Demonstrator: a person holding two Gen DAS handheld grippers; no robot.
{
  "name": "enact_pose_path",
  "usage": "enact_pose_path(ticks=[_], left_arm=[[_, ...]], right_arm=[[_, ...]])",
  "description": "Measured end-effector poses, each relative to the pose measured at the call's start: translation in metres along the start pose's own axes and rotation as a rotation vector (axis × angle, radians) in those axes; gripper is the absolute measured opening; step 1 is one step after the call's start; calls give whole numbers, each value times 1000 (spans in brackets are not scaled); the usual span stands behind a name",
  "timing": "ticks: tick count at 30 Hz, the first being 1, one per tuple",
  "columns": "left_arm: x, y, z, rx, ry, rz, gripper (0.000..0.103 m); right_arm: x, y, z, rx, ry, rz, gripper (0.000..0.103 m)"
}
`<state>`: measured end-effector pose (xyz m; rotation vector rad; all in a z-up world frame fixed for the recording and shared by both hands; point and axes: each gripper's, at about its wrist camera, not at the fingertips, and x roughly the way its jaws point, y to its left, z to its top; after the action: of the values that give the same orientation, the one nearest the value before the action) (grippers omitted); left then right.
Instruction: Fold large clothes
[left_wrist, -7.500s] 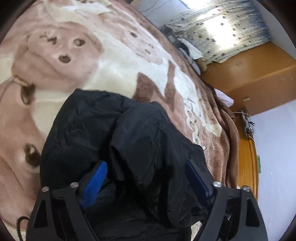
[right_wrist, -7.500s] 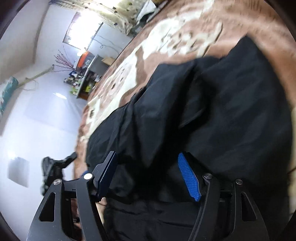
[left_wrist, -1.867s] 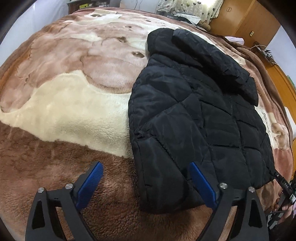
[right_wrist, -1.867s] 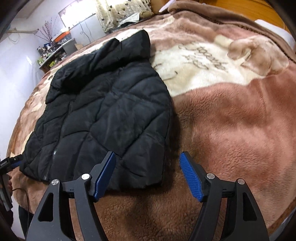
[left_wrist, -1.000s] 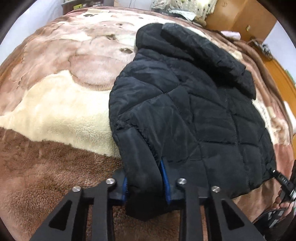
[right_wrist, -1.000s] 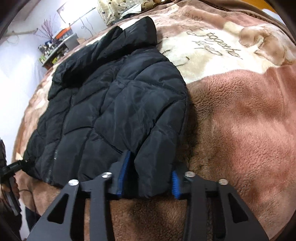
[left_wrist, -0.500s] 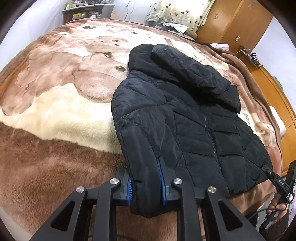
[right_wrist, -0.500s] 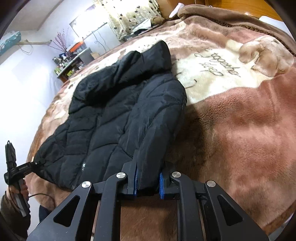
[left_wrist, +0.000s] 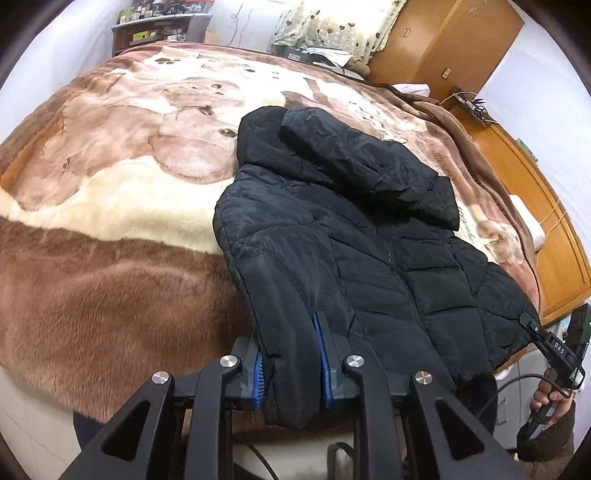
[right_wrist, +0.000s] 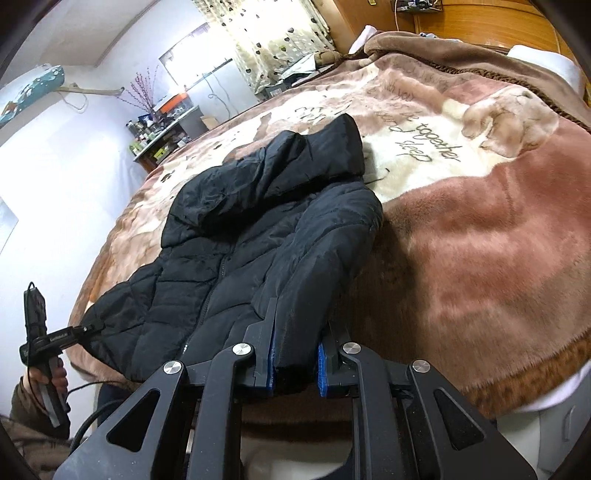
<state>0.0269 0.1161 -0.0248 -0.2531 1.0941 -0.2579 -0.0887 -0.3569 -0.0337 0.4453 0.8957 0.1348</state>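
You are holding a black quilted jacket (left_wrist: 369, 251) that is lying front-up on the bed (left_wrist: 110, 288), over a brown and cream plush blanket (right_wrist: 480, 258), with its hood (right_wrist: 266, 173) pointing toward the far end and its hem toward you.

Your left hand-held gripper (left_wrist: 291, 365) is clamping the cuff end of the left sleeve (left_wrist: 284, 314), blue pads pressing the padding from both sides. Your right hand-held gripper (right_wrist: 295, 365) is pinching the right sleeve (right_wrist: 314, 280) near its cuff in the same way. Both sleeves are running up from the jaws to the shoulders, while the body is resting on the blanket.

Judging by the look of it, the jacket is going to behave as a puffy, light but bulky thing: the shell seems slick and the fill springy, so a fold is likely to bulge and creep open unless you are pressing it down. The cuffs are giving you a firm, narrow bite. For the wider folds, the hem corners and shoulder seams look like better places to take hold, since the quilted panels in between are probably too thick and slippery to pinch cleanly.
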Motion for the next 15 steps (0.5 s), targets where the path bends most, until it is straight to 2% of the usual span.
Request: enact_pose_path(ticks=[8,15], left_arm=[[-30,-9,-11,-12,-30,-65,23],[-36,-10,20,-26,-72,-87,23]], right_arm=[[-27,-3,-4,19,-33,20,16],[-30,-2,22,24,-73,49,16]])
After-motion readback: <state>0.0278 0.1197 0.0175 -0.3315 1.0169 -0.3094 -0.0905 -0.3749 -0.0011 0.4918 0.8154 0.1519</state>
